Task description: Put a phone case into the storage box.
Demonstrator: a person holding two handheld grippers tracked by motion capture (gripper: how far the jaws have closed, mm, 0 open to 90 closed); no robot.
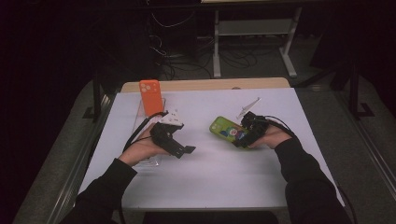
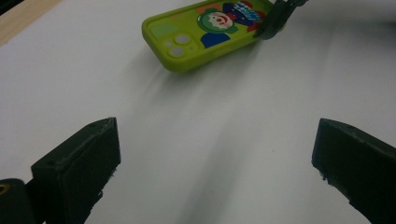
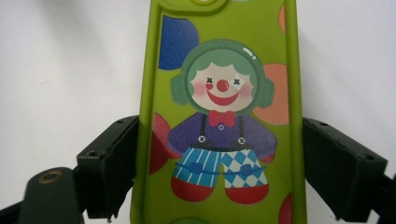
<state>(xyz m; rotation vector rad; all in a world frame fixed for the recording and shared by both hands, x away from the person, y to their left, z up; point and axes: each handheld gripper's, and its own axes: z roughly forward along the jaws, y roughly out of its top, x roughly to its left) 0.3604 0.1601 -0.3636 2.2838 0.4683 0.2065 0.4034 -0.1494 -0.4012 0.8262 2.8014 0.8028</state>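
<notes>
Gripping the green clown phone case (image 3: 219,116) by its long edges, my right tool (image 1: 246,135) holds it over the white tabletop (image 1: 224,168). My left tool (image 2: 215,172) hovers nearby, jaws spread wide and empty.

Green phone case (image 3: 219,116) (clown print) between tool (image 3: 219,177) jaws

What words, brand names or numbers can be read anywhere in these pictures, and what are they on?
No readable text anywhere.
Green phone case: a cartoon clown picture, with no letters or numbers on it; the right claw grips it by its long edges.
Orange phone case: plain back, no logo legible from the high view.
Left claw: black jaws, wide open, with no markings visible.
</notes>
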